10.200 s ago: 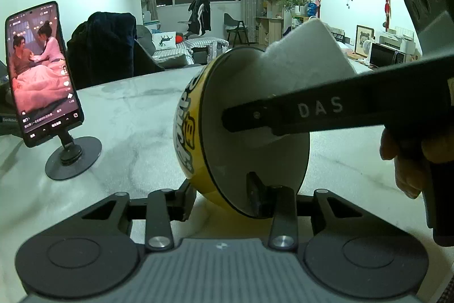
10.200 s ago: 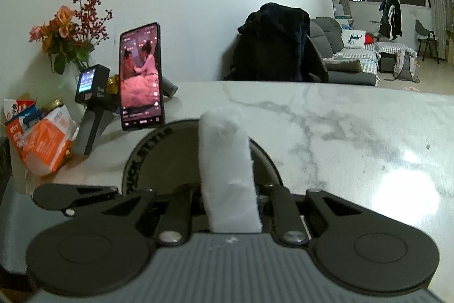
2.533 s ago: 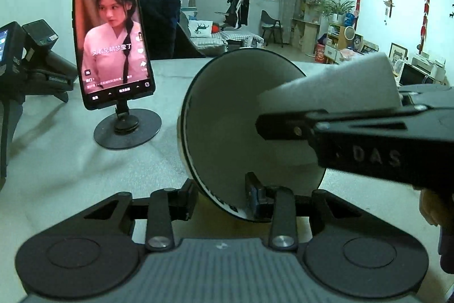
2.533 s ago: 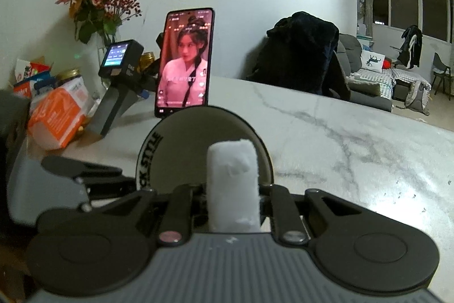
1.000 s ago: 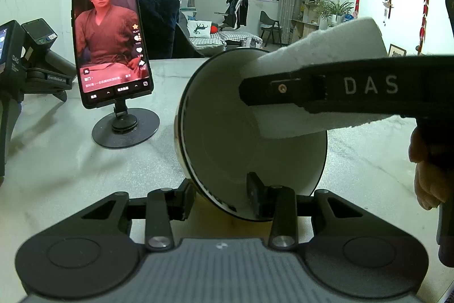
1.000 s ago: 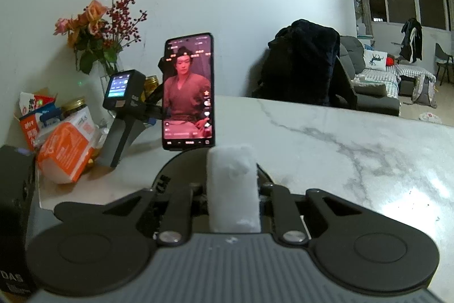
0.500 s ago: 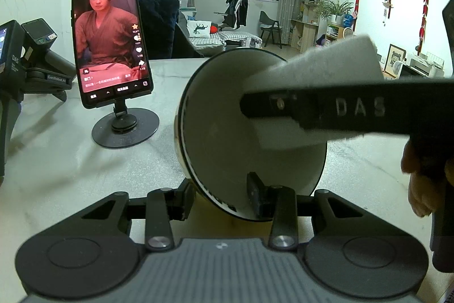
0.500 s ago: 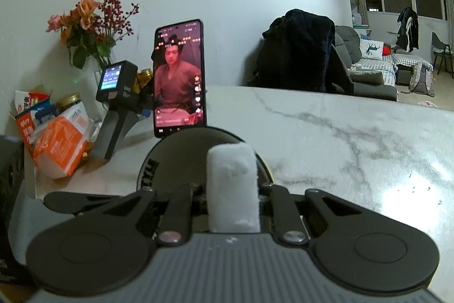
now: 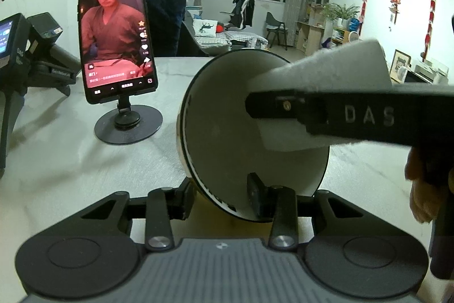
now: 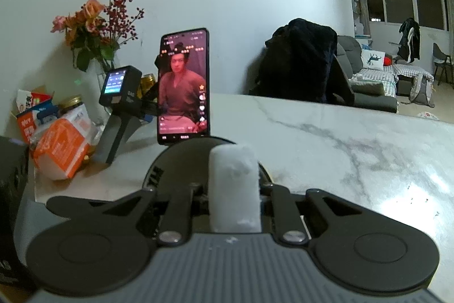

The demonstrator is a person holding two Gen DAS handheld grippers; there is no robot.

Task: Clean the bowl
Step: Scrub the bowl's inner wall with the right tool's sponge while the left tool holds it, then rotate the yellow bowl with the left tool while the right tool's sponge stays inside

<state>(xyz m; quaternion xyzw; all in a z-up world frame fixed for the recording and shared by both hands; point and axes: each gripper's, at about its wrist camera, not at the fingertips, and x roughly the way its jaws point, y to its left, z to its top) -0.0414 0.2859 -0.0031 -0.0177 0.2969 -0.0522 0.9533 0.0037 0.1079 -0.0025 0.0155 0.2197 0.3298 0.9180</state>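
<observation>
A bowl with a white inside and a dark rim is tipped on its side above the marble table, its mouth facing right. My left gripper is shut on its lower rim, one finger inside and one outside. A white sponge reaches into the bowl from the right and touches its inside. In the right wrist view the sponge stands between the fingers of my right gripper, whose pads still press it while its jaws are opening slightly. The bowl's dark edge shows just beyond.
A phone on a round stand plays a video at the left. A spare gripper device stands further left. An orange packet, jars and a vase of flowers crowd the wall side. A hand holds the right gripper.
The sponge has slid slightly lower across the bowl's inside. The bowl and the left gripper have kept still.
</observation>
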